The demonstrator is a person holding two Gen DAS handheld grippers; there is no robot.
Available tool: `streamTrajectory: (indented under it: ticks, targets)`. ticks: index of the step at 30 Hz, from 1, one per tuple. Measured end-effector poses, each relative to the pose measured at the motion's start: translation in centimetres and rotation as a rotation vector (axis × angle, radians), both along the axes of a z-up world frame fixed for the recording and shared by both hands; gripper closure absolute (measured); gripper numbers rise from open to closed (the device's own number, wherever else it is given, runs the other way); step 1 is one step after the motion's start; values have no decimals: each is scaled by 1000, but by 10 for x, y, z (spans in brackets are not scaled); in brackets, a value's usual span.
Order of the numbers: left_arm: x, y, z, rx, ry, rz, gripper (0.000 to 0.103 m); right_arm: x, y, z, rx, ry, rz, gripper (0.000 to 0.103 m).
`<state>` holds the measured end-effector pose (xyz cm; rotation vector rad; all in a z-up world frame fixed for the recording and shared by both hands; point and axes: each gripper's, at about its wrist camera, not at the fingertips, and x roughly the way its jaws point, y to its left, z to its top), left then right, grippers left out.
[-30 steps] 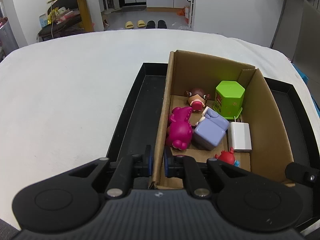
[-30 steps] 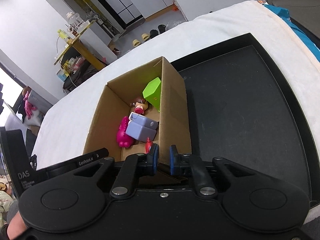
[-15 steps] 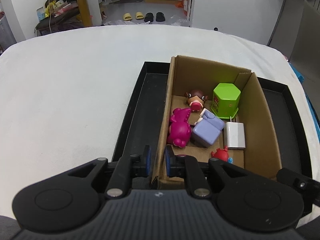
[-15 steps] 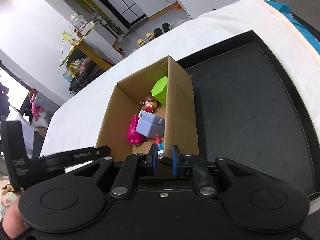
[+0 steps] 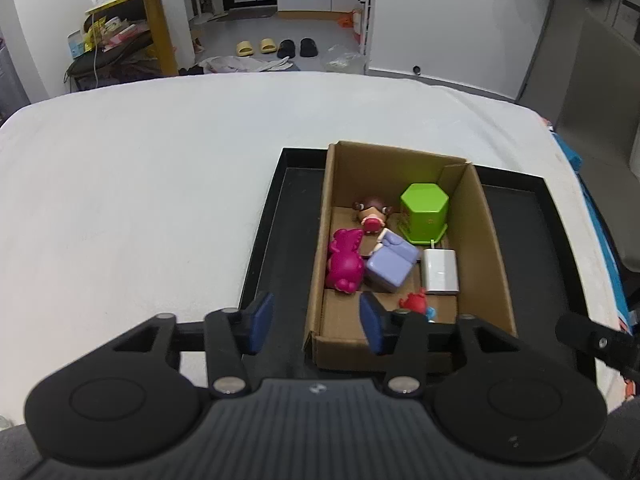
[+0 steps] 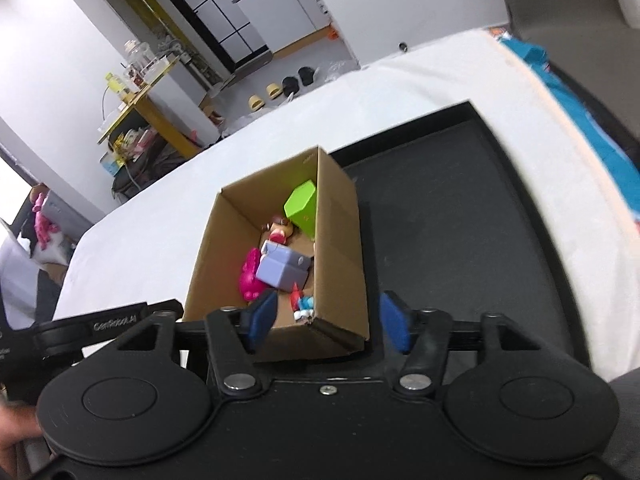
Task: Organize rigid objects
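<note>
Apparently the sorting is wrapping up, with every toy I can see sitting inside the cardboard box [image 5: 404, 240]

Both tools are opening, the left tool [image 5: 316, 324] spreading either side of the box's near left corner and the right tool [image 6: 328, 322] either side of its near right corner, neither pinching it; the box is resting on the black tray [image 5: 272, 232] on the white surface [image 5: 140, 184], holding a green hexagonal block [image 5: 424, 210], pink dinosaur [image 5: 344, 260], lilac block [image 5: 390, 266] and white charger [image 5: 440, 272]

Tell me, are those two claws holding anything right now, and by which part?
Nothing is held. The left gripper and right gripper are both opening, each straddling a near corner of the cardboard box without pressing it.
</note>
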<state>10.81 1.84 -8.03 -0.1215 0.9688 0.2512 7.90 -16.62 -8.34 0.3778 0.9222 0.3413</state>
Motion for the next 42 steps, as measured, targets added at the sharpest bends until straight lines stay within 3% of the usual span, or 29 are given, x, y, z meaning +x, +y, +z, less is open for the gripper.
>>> streamTrajectory:
  ticks: [4, 12, 26, 42]
  targets:
    - [-11, -2, 12, 4, -9, -2, 39, -7, 0, 13, -47, -32, -21, 16]
    - [-35, -5, 37, -34, -53, -19, 23, -24, -3, 33, -94, -74, -55, 1]
    - [-77, -8, 74, -98, -103, -51, 22, -53, -13, 71, -163, -130, -110, 0]
    - [-125, -11, 105, -96, -124, -53, 21, -95, -8, 108, -241, -206, -96, 0]
